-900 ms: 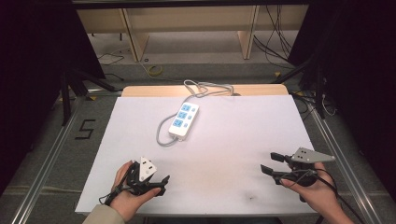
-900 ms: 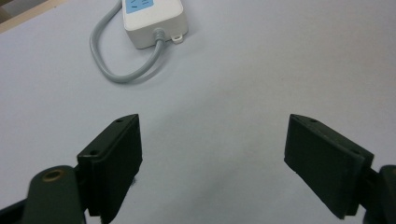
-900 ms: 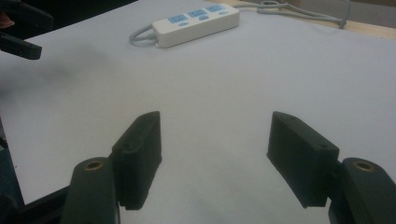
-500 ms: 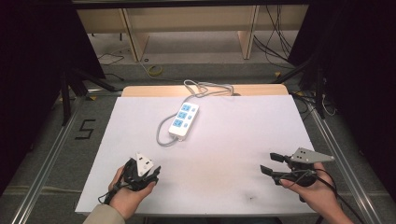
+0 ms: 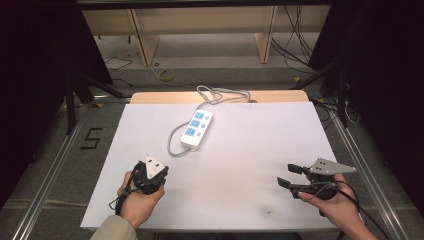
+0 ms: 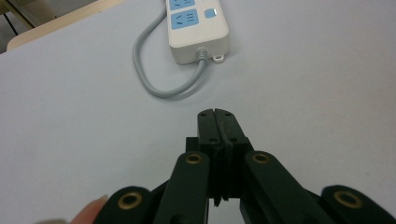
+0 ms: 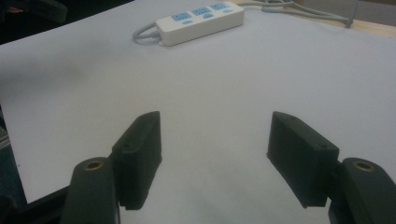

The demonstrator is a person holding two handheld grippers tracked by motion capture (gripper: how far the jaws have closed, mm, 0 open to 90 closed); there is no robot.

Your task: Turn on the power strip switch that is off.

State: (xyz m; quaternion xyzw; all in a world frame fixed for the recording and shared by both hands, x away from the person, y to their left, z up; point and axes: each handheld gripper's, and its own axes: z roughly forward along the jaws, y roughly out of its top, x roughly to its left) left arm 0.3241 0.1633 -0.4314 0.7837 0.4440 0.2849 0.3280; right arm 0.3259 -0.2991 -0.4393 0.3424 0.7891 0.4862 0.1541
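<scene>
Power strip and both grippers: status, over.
Left gripper shut, empty, near table edge. Right gripper open, empty, fingers wide. Power strip untouched at table's far middle, cord looping beside it. Nothing between grippers and strip.

This looks like a lab or test bay rather than a home — a table [image 5: 150, 200] under a plain white sheet, beyond the left gripper [image 5: 150, 172] and right gripper [image 5: 292, 176]. Dark curtains [image 5: 45, 45] flank it, loose cables [image 5: 292, 47] trail on the bare floor far ahead, and a taped mark, perhaps a "5" [image 5: 91, 138], sits outside the left gripper — beside a metal rail [image 5: 47, 185].
</scene>
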